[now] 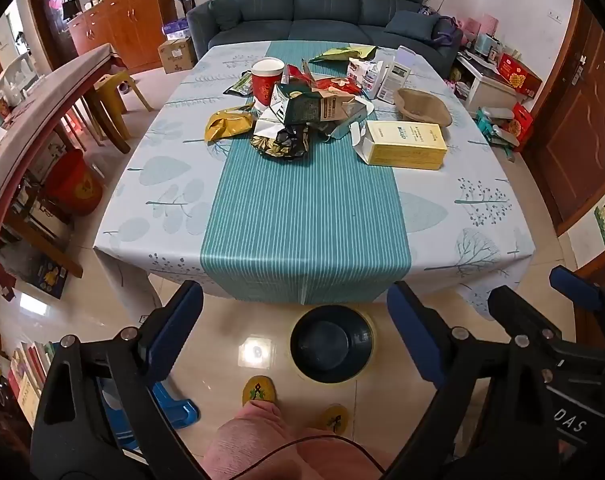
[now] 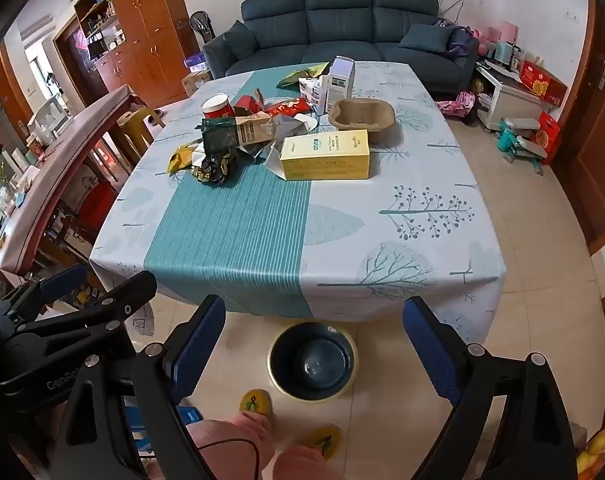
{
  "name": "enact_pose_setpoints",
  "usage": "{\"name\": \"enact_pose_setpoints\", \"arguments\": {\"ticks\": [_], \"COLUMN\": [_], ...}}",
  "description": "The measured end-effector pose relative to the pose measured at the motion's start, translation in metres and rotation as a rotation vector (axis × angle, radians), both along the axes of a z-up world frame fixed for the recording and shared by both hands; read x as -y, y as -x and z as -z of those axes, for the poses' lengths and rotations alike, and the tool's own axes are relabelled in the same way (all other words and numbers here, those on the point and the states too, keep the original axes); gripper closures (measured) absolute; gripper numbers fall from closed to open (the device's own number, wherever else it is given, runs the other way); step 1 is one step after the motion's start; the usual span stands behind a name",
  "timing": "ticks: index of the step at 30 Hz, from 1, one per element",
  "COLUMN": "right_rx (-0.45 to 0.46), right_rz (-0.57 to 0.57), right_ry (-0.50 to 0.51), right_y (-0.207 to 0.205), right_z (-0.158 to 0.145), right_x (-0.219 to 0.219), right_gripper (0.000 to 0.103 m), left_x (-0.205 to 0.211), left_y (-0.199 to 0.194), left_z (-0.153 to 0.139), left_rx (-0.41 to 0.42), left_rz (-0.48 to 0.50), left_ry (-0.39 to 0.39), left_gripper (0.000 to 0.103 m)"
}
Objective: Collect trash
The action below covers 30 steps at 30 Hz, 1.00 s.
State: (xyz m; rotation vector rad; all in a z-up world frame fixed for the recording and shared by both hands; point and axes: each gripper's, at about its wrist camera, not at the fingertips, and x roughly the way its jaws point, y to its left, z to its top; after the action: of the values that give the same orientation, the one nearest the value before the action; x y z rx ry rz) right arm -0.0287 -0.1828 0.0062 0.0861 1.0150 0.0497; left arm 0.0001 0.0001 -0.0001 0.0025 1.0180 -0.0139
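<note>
A heap of trash lies at the far half of the cloth-covered table [image 1: 302, 220] [image 2: 230, 232]: a yellow box [image 1: 406, 144] [image 2: 326, 154], a red paper cup [image 1: 267, 80] [image 2: 216, 108], a dark green carton [image 1: 314, 106] [image 2: 234, 132], a yellow wrapper [image 1: 228, 124] [image 2: 180, 160], a crumpled black-gold wrapper [image 1: 282, 142] [image 2: 214, 168] and a brown pulp tray [image 1: 422, 106] [image 2: 362, 118]. A dark round bin [image 1: 330, 344] [image 2: 312, 360] stands on the floor at the table's near edge. My left gripper [image 1: 294, 292] [image 2: 106, 280] and right gripper [image 2: 314, 308] [image 1: 538, 292] hover side by side before the near edge, both open with nothing between their fingers.
White cartons [image 1: 394, 76] and a green bag [image 1: 338, 54] sit behind the heap. A person's knees and yellow slippers [image 1: 258, 390] are below me, beside a blue stool [image 1: 174, 404]. A wooden table [image 1: 42, 100] stands left, a sofa [image 1: 326, 4] behind, boxes [image 2: 542, 84] at right.
</note>
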Motion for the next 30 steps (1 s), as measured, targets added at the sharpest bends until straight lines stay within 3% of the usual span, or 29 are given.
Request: {"name": "enact_pose_setpoints", "arguments": {"ticks": [10,30], "right_rx": [0.001,0.025], "right_rz": [-0.007,0.006], "right_ry": [0.013,-0.008], "right_y": [-0.001,0.001], "right_z": [-0.005,-0.009], "right_x": [-0.007,-0.004], "right_gripper": [0.011,0.011], "left_x": [0.001,0.002], "left_y": [0.003,0.003], "left_z": [-0.001,-0.004], "left_rx": [0.004,0.012], "left_rz": [0.010,0.028], "left_ry": [0.015,0.015], "left_gripper": [0.025,0.025]}}
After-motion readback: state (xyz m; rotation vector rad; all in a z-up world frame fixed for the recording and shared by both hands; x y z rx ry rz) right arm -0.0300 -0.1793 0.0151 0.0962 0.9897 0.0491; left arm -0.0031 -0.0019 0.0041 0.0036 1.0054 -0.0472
